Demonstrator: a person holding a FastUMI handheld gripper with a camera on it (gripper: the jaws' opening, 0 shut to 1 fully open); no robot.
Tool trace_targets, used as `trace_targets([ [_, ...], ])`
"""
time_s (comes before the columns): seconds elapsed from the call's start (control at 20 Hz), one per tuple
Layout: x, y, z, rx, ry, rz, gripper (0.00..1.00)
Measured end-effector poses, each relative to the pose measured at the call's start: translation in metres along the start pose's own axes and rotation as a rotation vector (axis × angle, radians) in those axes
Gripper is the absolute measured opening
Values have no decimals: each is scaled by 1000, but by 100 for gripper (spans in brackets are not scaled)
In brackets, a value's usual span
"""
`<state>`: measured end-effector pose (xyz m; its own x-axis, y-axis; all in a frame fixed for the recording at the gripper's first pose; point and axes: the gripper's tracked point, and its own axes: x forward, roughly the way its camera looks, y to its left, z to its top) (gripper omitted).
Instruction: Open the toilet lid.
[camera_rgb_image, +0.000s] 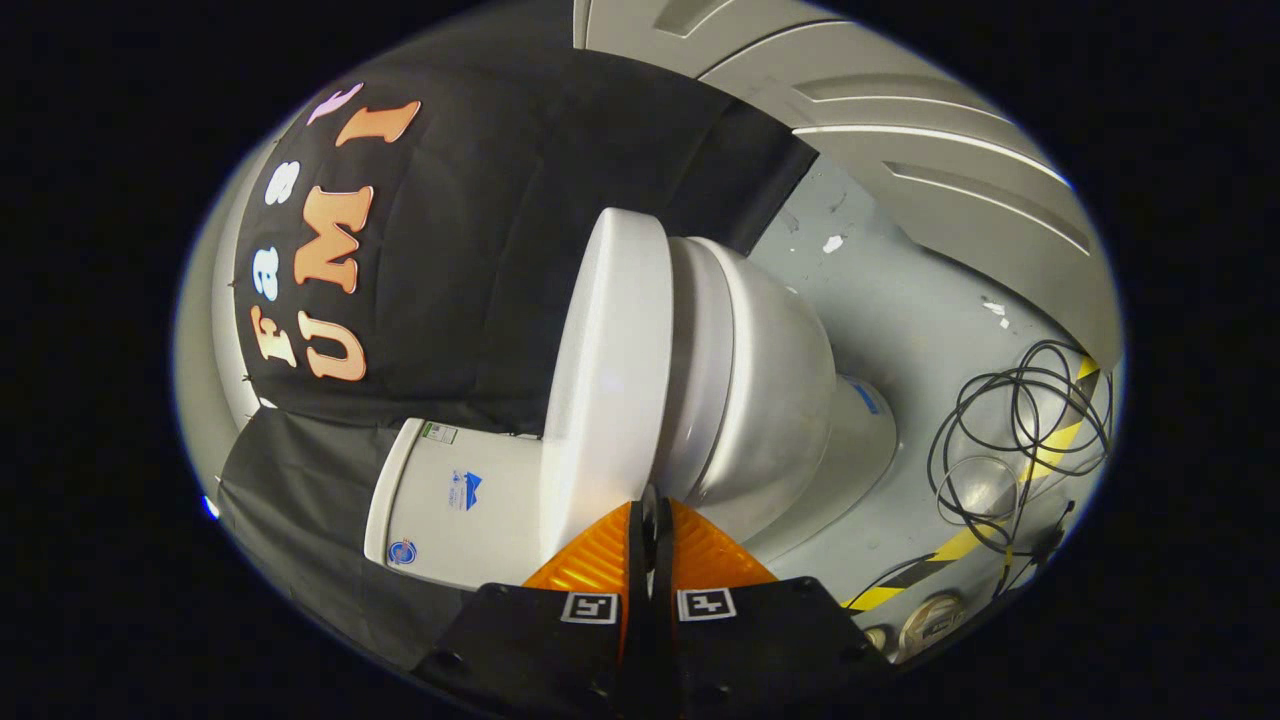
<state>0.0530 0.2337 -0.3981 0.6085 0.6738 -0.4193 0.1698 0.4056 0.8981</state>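
Observation:
The view is rolled sideways, so the white toilet lies across it. Its lid (610, 370) is a flat white slab down over the seat (692, 370), with a thin dark seam between them. The bowl (775, 390) and pedestal lie beyond the seat, and the tank (450, 500) sits behind the lid against the black cloth. My gripper (650, 500) has its fingers pressed together with nothing between them. The tips sit right at the lid's rim, at the seam with the seat; I cannot tell whether they touch it.
A loose coil of black cable (1020, 430) lies on the grey floor (920, 310) beside the pedestal, over a strip of yellow and black tape (1045, 460). Grey wall panels (900, 110) stand beyond the floor.

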Motion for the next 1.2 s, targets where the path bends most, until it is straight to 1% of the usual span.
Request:
trace_targets([
  [0.1, -2, 0, 0, 0, -4, -19, 8],
  [0.25, -3, 7, 2, -37, -36, -49, 8],
  [0.35, -6, 14, 2, -93, -35, -80, 8],
  [0.4, -6, 14, 1, -99, -18, -103, 8],
  [0.55, -3, 15, 8, -121, -43, -147, 8],
  [0.8, -9, 45, 16, -273, -99, -202, 8],
  [1.0, -16, 68, 20, -382, -115, -268, 8],
  [1.2, -19, 89, 20, -469, -125, -312, 8],
])
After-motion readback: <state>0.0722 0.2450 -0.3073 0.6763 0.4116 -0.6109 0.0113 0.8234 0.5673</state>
